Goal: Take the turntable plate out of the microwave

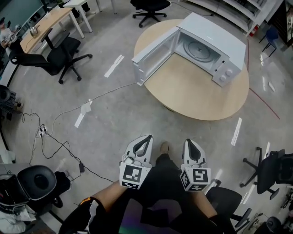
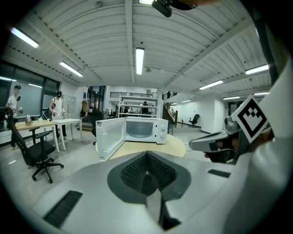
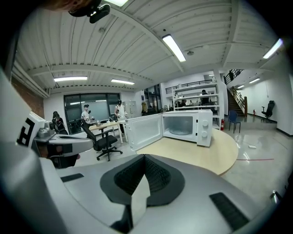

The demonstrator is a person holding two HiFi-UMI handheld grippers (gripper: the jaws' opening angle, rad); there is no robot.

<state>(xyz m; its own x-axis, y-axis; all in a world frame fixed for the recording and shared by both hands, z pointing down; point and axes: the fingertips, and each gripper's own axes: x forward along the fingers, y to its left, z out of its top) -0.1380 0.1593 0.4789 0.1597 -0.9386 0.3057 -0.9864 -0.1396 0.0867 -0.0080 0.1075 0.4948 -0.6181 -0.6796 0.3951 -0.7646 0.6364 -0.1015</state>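
Observation:
A white microwave (image 1: 215, 43) stands on a round wooden table (image 1: 192, 91) with its door (image 1: 153, 55) swung open to the left. Inside lies the glass turntable plate (image 1: 199, 49). Both grippers are far short of the table, held side by side over the floor. My left gripper (image 1: 147, 137) is shut and empty. My right gripper (image 1: 189, 141) is shut and empty too. The left gripper view shows the microwave (image 2: 137, 130) straight ahead. In the right gripper view the microwave (image 3: 187, 125) stands ahead, slightly to the right.
Office chairs stand around: one (image 1: 55, 57) at the left by a desk (image 1: 43, 25), one (image 1: 149, 9) beyond the table, one (image 1: 270, 171) at the right. Cables (image 1: 59, 146) trail across the grey floor. People stand by desks in the background (image 3: 119, 112).

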